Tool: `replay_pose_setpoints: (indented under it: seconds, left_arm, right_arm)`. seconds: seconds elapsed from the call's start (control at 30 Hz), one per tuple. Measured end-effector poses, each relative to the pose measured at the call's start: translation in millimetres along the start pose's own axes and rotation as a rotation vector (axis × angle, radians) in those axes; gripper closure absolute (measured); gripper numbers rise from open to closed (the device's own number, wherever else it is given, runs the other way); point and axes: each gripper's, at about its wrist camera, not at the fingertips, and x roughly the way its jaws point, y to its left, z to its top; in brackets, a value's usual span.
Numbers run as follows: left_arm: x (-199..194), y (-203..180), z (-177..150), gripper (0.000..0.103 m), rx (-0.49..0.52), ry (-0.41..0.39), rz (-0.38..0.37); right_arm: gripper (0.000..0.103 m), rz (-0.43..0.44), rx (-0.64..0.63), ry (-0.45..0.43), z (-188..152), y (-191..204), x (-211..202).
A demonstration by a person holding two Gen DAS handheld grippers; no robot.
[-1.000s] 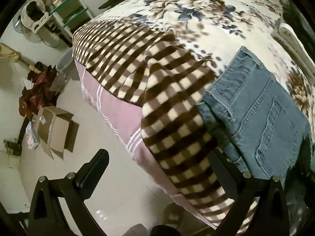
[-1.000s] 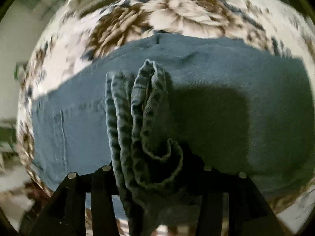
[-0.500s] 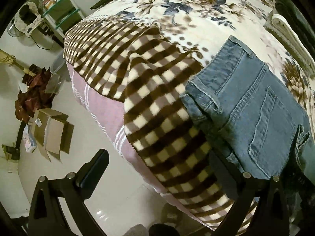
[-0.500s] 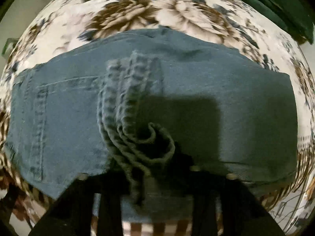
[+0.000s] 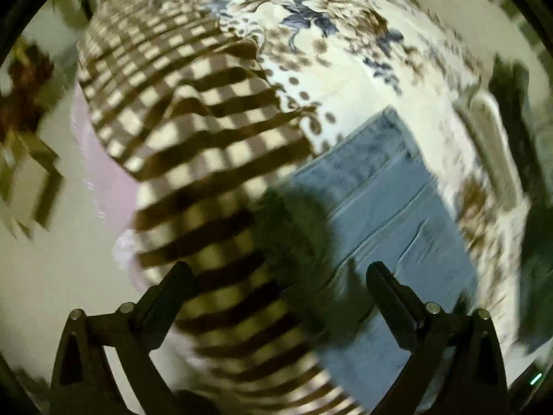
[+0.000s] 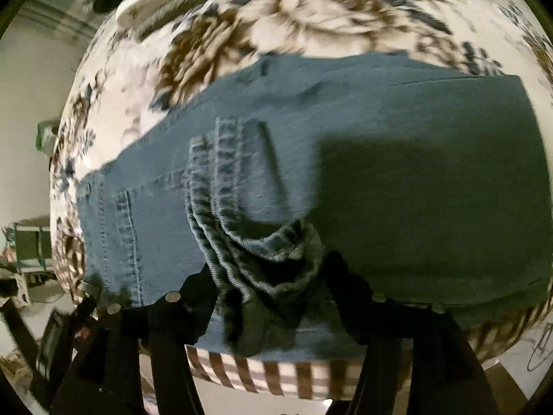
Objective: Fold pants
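While the blue denim pants lie spread flat on a floral and brown-checked blanket covering a bed, the right gripper pinches a bunched fold of their hems, lifted over the flat denim. The left gripper hovers with its fingers wide apart and holding nothing, above the blanket's edge beside the pants; this view is motion-blurred.

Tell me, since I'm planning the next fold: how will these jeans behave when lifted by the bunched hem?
The jeans will likely drape rather than hold shape: the hem bunch in the right gripper curls in soft folds. The thick stitched denim looks fairly heavy. On the plush blanket it probably drags rather than slides.
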Motion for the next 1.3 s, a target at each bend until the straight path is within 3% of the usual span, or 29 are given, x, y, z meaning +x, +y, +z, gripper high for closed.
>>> replay_pose_setpoints:
  seconds: [0.03,0.07,0.1,0.17,0.23,0.27,0.3,0.43,0.47,0.53,0.63,0.73,0.9,1.13,1.3]
  left_arm:
    - [6,3,4,0.015,-0.034,-0.003,-0.040]
    - [11,7,7,0.053,-0.064,0.001,-0.084]
    - [18,10,9,0.077,-0.090,0.014,-0.107]
    - [29,18,13,0.076,-0.139,0.035,-0.127]
    - [33,18,13,0.067,-0.129,0.039,-0.119]
    - [34,19,13,0.056,-0.121,0.038,-0.107]
    - [35,22,12,0.051,-0.130,0.042,-0.124]
    - [43,37,11,0.048,-0.205,0.058,-0.222]
    - [44,38,11,0.046,-0.207,0.059,-0.227]
    - [46,34,13,0.046,-0.206,0.054,-0.226]
    - [42,28,12,0.049,-0.192,0.018,-0.227]
    - [32,18,10,0.073,-0.138,-0.036,-0.198]
    - [0,2,2,0.082,-0.052,-0.144,-0.191]
    - [-45,-33,-10,0.084,0.068,-0.255,-0.198]
    - [-77,-64,-24,0.085,0.191,-0.326,-0.195]
  right_arm:
    - [0.039,-0.005,0.003,-0.001,1,-5,-3]
    - [0.039,-0.012,0.004,0.000,7,-13,-3]
    - [0.039,-0.020,0.009,0.007,10,-23,-5]
    - [0.039,-0.003,0.021,0.018,12,-36,-7]
    - [0.039,0.026,0.013,0.024,7,-40,-14]
    - [0.038,0.039,0.001,0.020,5,-41,-19]
    - [0.038,0.063,-0.004,0.025,2,-34,-18]
    - [0.034,0.314,-0.070,0.093,-7,-17,-28]
    - [0.033,0.323,-0.096,0.087,-9,-12,-32]
    - [0.032,0.185,-0.143,0.029,-11,-4,-36]
    - [0.032,0.007,-0.172,0.019,-6,-5,-14]
    - [0.032,-0.115,-0.178,0.077,1,-9,23]
    - [0.032,-0.166,-0.189,0.064,5,-8,34]
    - [0.032,-0.242,-0.209,0.057,2,3,41]
    - [0.032,-0.240,-0.211,0.062,5,4,38]
